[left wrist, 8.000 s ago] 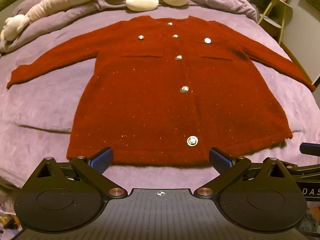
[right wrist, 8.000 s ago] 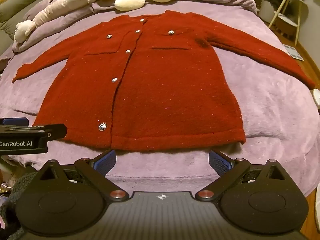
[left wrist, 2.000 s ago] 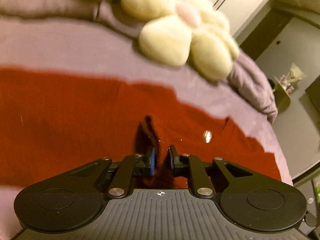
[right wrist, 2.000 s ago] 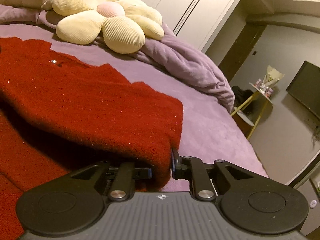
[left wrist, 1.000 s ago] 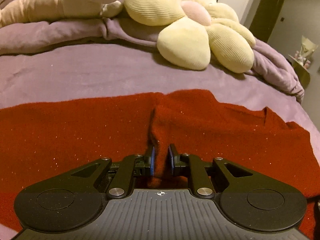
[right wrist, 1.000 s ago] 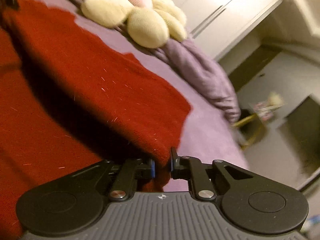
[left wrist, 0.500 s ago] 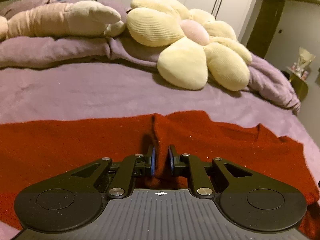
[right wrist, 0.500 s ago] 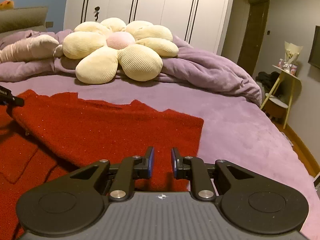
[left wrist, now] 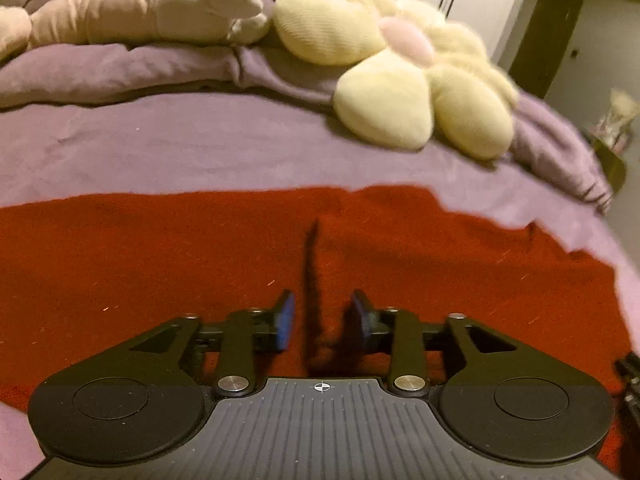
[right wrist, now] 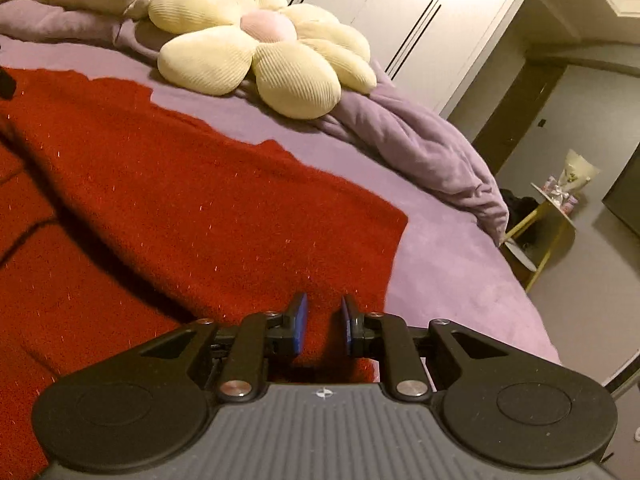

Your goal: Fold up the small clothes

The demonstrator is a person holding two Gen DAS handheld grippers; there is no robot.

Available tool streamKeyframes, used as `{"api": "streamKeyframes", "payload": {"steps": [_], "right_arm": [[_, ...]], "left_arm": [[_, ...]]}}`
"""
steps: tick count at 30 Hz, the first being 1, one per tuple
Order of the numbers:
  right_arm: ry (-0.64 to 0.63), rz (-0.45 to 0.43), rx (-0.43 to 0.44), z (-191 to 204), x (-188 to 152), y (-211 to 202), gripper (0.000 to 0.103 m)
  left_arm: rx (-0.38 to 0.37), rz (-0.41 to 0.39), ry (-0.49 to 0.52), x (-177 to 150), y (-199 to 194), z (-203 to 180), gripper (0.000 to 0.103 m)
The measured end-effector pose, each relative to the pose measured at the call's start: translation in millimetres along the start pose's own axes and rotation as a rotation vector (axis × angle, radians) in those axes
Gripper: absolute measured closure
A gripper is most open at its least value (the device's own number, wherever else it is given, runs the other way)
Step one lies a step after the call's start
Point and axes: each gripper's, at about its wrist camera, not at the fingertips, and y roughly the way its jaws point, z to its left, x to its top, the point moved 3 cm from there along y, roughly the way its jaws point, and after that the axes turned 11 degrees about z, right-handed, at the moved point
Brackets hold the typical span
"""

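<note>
My left gripper (left wrist: 322,320) hangs with its jaws parted, gripping nothing, a dark crease of the red knitted cardigan (left wrist: 160,264) running between its blue pads. My right gripper (right wrist: 323,326) is narrowly open over the cardigan's folded edge, which lies flat on the purple bed cover (right wrist: 448,264) near the cream flower-shaped cushion (right wrist: 260,44).

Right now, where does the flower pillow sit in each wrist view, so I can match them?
Left wrist: flower pillow upper right, beyond the red cardigan.
Right wrist: flower pillow top centre-left, beyond the cardigan's far edge.
Shared landmark: the pillow's pink centre, showing in both views.
</note>
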Motion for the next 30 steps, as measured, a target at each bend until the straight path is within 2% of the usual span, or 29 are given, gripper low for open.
{"api": "streamKeyframes", "payload": {"steps": [1,3,5,7,8,9,11,13,15,17,19,20,21,23,25,26,27,29,30], "right_arm": [[-0.009,0.003,-0.001,2.3,-2.5,2.4,0.085],[-0.004,0.017,0.021,1.7,0.1,6.1,0.085],[0.008,0.042,0.063,-4.6,4.7,10.2,0.085],[0.003,0.060,0.082,-10.7,8.6,5.8,0.082],[0.008,0.061,0.073,-12.7,9.5,-1.7,0.071],[0.021,0.047,0.054,-15.4,8.6,-13.6,0.055],[0.046,0.013,0.041,-17.5,0.0,-38.8,0.045],[0.070,-0.004,0.062,-15.2,-14.6,-62.7,0.045],[0.093,-0.006,0.075,-8.2,-32.5,-85.6,0.045],[0.089,-0.006,0.076,1.3,-46.2,-102.0,0.047],[0.088,-0.005,0.073,11.3,-56.0,-114.0,0.047],[0.085,0.006,0.076,16.0,-58.3,-117.7,0.047],[0.074,0.021,0.081,21.2,-60.3,-121.3,0.047],[0.054,0.036,0.084,28.0,-59.8,-125.0,0.047],[0.036,0.038,0.079,32.1,-56.2,-129.1,0.047],[0.034,0.039,0.077,33.3,-53.4,-130.9,0.047],[0.034,0.042,0.078,35.0,-51.1,-133.7,0.047],[0.041,0.042,0.082,35.1,-46.9,-136.6,0.047],[0.044,0.042,0.082,34.7,-44.8,-137.3,0.047]], "left_arm": [[0.027,0.017,0.009,-2.0,5.0,0.6,0.048],[0.061,-0.008,-0.009,-8.3,7.2,8.6,0.022],[0.039,-0.014,-0.087,-11.9,3.1,21.7,0.011],[-0.048,-0.016,-0.193,-18.4,-10.2,38.7,0.008],[-0.087,-0.030,-0.241,-23.9,-20.7,48.6,0.007],[-0.096,-0.043,-0.269,-29.3,-30.2,57.3,0.007],[-0.089,-0.080,-0.299,-42.4,-54.4,80.9,0.007],[-0.031,-0.111,-0.331,-55.5,-76.9,112.2,0.007],[0.042,-0.152,-0.418,-67.6,-93.3,153.6,0.007],[0.109,-0.186,-0.585,-80.9,-105.7,208.2,0.007],[0.132,-0.246,-0.744,-93.8,-114.6,256.5,0.013],[0.133,-0.269,-0.800,-98.7,-117.7,275.1,0.023],[0.111,-0.295,-0.849,-101.2,-119.9,290.8,0.029],[0.040,-0.343,-0.931,-104.2,-121.1,312.1,0.032],[-0.001,-0.380,-0.984,-101.6,-118.9,327.2,0.040],[-0.009,-0.386,-1.001,-98.2,-115.8,332.4,0.053],[-0.014,-0.388,-1.012,-96.1,-113.0,337.2,0.073],[-0.019,-0.362,-1.040,-92.8,-104.6,347.1,0.090],[-0.034,-0.352,-1.059,-92.8,-99.9,352.1,0.091]]}}
